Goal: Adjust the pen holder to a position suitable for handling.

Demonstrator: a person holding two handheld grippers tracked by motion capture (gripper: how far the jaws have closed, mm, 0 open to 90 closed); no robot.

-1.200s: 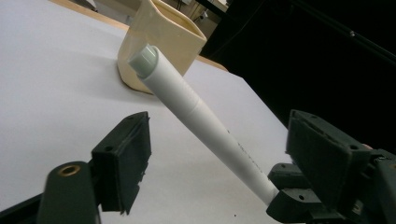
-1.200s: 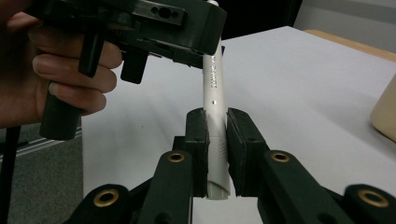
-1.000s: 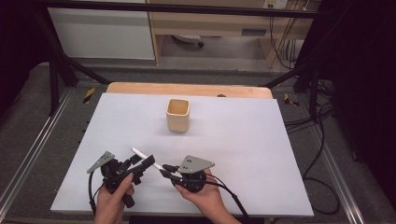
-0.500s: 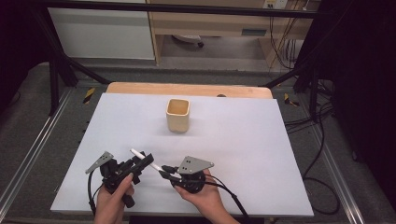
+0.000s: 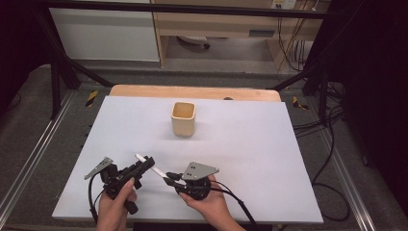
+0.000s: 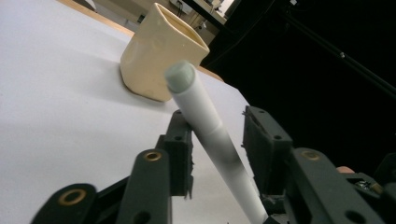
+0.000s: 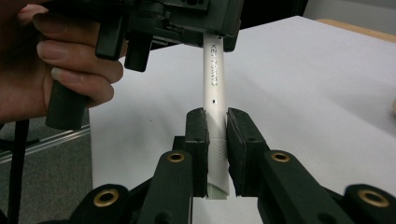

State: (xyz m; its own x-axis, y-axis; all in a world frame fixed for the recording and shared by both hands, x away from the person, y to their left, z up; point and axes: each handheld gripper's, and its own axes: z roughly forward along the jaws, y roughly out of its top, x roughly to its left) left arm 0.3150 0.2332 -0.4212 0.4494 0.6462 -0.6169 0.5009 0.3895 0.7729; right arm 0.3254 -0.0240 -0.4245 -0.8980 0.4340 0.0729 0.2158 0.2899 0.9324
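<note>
A white pen [image 5: 155, 170] hangs level just above the table, spanning my two grippers near the front edge. My right gripper [image 5: 169, 180] is shut on one end of it; in the right gripper view both pads squeeze the pen [image 7: 214, 88]. My left gripper [image 5: 144, 164] has just been closing its jaws around the other end. In the left gripper view the pen [image 6: 205, 121] leans on one pad, with a gap to the other. A cream square cup [image 5: 184, 118] stands upright in the middle of the table, beyond both grippers.
The white tabletop [image 5: 260, 154] has a wooden strip [image 5: 144, 90] along its far edge. Black frame bars and cables run along the floor on the right [image 5: 332, 144]. Both hands come in from the bottom edge.
The left gripper's jaws have drawn in around the pen. Both hands and the pen have stayed where they were.
</note>
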